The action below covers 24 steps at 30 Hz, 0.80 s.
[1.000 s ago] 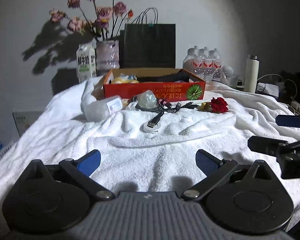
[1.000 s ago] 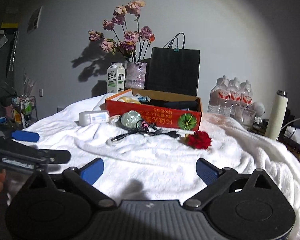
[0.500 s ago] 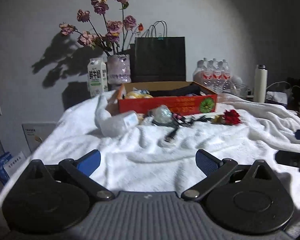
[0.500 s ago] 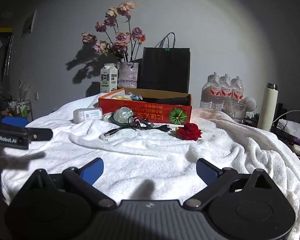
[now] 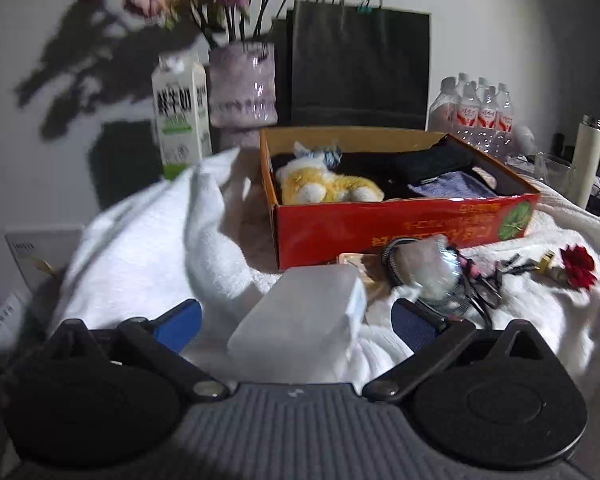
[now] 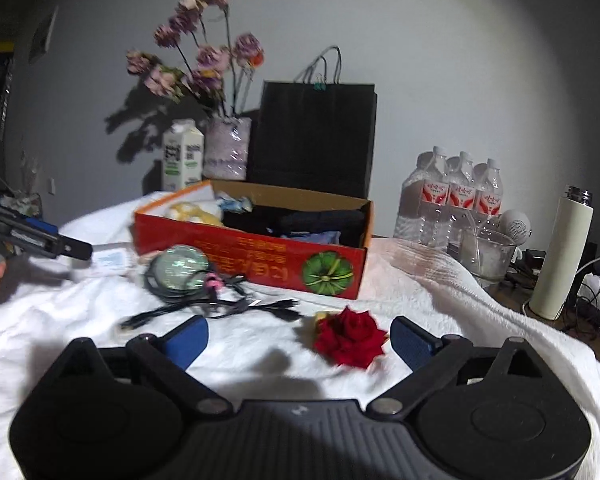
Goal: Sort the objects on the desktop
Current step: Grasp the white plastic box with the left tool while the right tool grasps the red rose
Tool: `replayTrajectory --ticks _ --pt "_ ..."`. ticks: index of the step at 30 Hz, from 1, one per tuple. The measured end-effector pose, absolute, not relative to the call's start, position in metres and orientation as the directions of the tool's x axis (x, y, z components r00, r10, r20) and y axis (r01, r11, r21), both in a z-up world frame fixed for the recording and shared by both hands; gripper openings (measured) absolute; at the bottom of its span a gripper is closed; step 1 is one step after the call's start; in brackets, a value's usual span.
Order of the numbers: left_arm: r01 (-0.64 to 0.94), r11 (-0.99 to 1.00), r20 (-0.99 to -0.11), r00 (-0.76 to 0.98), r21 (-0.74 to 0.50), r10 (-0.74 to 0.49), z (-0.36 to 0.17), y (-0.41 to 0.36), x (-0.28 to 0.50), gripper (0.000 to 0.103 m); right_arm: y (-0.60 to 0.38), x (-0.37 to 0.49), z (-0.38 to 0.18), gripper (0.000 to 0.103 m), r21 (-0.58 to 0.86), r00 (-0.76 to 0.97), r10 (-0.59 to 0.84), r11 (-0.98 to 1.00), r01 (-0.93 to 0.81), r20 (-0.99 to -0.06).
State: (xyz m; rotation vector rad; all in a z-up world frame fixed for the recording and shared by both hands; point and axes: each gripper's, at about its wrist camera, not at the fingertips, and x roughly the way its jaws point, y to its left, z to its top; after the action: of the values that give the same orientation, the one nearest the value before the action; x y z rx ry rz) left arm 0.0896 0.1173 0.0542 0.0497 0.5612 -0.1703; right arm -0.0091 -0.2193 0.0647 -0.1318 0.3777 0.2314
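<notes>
Left wrist view: the left gripper (image 5: 296, 318) is spread wide, its blue pads either side of a translucent white pack (image 5: 300, 318) with a pale blue label whose print is too blurred to read; the pads do not touch it. The pack lies low in the centre on the white towel (image 5: 140, 248). Behind it, at centre right, stands the red cardboard box (image 5: 400, 228), printed with upside-down yellow characters and a green round emblem; inside are a yellow-and-white plush toy (image 5: 324, 188) and dark folded cloth. At upper left a milk carton (image 5: 182, 120) bears large dark characters over a green band.

Right wrist view: the right gripper (image 6: 298, 338) is likewise released and empty, low in the frame above the towel. A red rose (image 6: 350, 338) lies just inside its right pad. Black cables (image 6: 220, 304) and a clear glass ball (image 6: 178, 268) lie left of centre, before the box. At right, water bottles (image 6: 460, 196) carry red-and-white labels.
</notes>
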Motion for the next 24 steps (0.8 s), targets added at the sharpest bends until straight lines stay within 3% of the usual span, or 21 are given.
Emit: replayTrajectory --ticks 5,6,7,10,12,13,14,24 --pt "0.194 0.977 -0.617 0.759 -0.093 -0.209 0.038 0.122 0.122 0.102 -0.227 0.049 0.049 0.091 -0.062 0.874 0.177 0.971 -0.229 -0.453" --pt "0.206 0.972 -0.619 0.750 -0.116 -0.233 0.036 0.123 0.124 0.097 -0.230 0.057 0.047 0.087 -0.042 0.869 0.176 0.975 -0.220 -0.463" --pt "0.210 0.968 -0.621 0.743 -0.138 -0.250 0.036 0.125 0.125 0.084 -0.232 0.063 0.044 0.084 -0.022 0.862 0.177 0.977 -0.212 -0.475" --pt "0.196 0.965 -0.622 0.738 -0.171 -0.261 0.036 0.129 0.124 0.072 -0.240 0.073 0.037 0.080 0.017 0.852 0.157 0.985 -0.171 -0.500" --pt "0.202 0.966 -0.621 0.740 -0.161 -0.258 0.037 0.126 0.121 0.071 -0.244 0.076 0.031 0.072 0.054 0.841 0.169 0.985 -0.165 -0.514" --pt "0.199 0.969 -0.620 0.745 -0.145 -0.246 0.039 0.125 0.118 0.071 -0.246 0.077 0.029 0.057 0.073 0.832 0.179 0.983 -0.166 -0.526" --pt "0.195 0.972 -0.619 0.749 -0.134 -0.236 0.040 0.123 0.116 0.071 -0.247 0.079 0.028 0.051 0.083 0.823 0.183 0.983 -0.164 -0.537" --pt "0.172 0.980 -0.537 0.820 -0.100 -0.199 0.069 0.093 0.022 0.070 -0.246 0.007 0.061 0.048 0.080 0.873 0.243 0.969 -0.232 -0.422"
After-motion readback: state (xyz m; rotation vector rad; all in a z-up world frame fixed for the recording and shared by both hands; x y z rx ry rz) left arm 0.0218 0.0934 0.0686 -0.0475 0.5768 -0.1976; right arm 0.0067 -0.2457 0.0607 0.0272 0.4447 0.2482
